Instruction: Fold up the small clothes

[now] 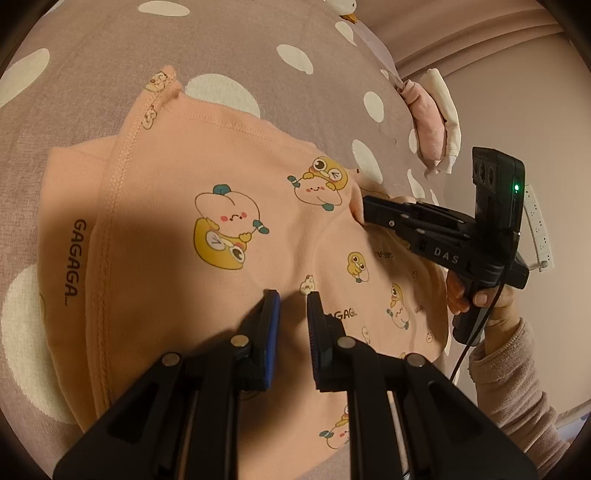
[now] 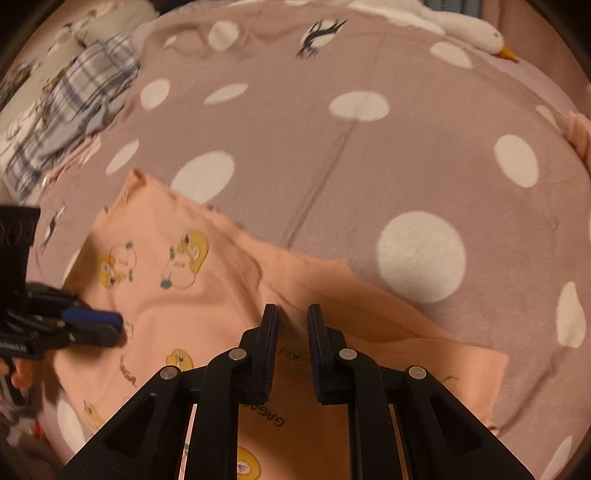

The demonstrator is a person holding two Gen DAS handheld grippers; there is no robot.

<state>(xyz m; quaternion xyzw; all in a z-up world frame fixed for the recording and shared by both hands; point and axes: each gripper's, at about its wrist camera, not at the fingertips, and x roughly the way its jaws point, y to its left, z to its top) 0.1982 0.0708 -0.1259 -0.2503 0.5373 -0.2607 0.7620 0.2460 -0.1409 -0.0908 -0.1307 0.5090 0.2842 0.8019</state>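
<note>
A bed covered by a mauve bedspread point(image 2: 369, 177) with large white dots fills most of both views. A white plush goose point(image 2: 476, 29) lies at its far edge. Plaid fabric point(image 2: 85, 85) is heaped at the far left. A plain pale wall point(image 1: 491, 92) rises beyond the bed, with a white power strip point(image 1: 537, 225) against it. The light is warm and dim.

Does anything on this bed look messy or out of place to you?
Mostly the peach cartoon-print garment itself: it lies crooked on the polka-dot bedspread, layers overlapping unevenly, and the fabric bunches where the right gripper meets it. A pink and cream bundle of cloth sits crumpled at the bed's edge. Nothing looks torn or spilled.
</note>
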